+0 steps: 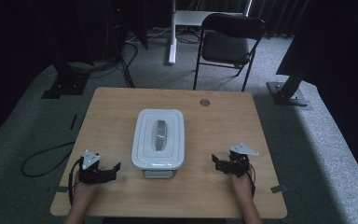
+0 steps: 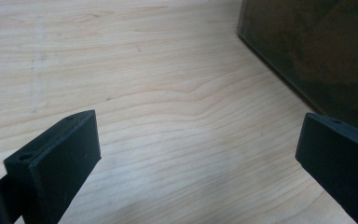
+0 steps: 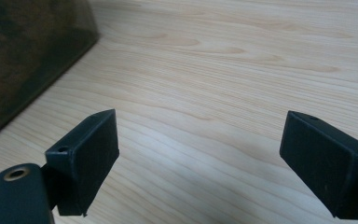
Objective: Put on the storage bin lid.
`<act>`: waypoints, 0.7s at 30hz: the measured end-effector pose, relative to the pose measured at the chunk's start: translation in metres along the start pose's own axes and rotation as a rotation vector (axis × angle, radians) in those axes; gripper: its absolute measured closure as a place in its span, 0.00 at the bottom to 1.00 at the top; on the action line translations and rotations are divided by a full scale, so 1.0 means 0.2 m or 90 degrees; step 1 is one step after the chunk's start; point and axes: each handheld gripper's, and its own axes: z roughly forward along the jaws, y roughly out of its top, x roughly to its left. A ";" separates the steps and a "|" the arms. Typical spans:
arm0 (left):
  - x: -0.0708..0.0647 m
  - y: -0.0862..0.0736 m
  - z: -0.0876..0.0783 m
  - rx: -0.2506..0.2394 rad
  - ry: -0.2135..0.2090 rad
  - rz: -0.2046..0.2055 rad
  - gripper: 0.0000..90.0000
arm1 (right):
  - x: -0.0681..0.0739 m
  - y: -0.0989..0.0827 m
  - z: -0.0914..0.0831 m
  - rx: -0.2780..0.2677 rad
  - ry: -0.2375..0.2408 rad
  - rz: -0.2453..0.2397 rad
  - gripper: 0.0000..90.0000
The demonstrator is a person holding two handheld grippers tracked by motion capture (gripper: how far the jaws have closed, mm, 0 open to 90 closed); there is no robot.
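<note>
A white lidded plastic box [image 1: 158, 137] with a grey handle on its lid stands in the middle of the wooden table [image 1: 214, 126]. My left gripper [image 1: 113, 169] rests on the table to the box's left, jaws pointing toward it. It is open [image 2: 198, 135] over bare wood, and the box's dark wall [image 2: 317, 51] rises at the upper right. My right gripper [image 1: 217, 162] sits to the box's right, also open [image 3: 200, 135] with nothing between its fingers. There the box's wall [image 3: 28, 56] shows at the upper left.
A small round grommet [image 1: 204, 102] sits near the table's far edge. Beyond the table stand a black folding chair [image 1: 228, 44], a white post [image 1: 172, 32] and dark frame feet [image 1: 286, 91]. A cable [image 1: 42, 161] loops on the carpet at the left.
</note>
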 end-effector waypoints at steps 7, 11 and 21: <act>0.05 -0.04 -0.05 -0.004 0.007 -0.021 0.01 | -0.07 -0.05 -0.08 -0.017 -0.059 0.004 0.12; 0.07 -0.06 -0.06 0.006 0.025 -0.023 0.01 | -0.12 -0.08 -0.12 -0.019 -0.067 0.023 0.12; 0.14 -0.12 -0.14 0.009 0.060 -0.045 0.01 | -0.22 -0.18 -0.22 -0.009 -0.125 0.039 0.12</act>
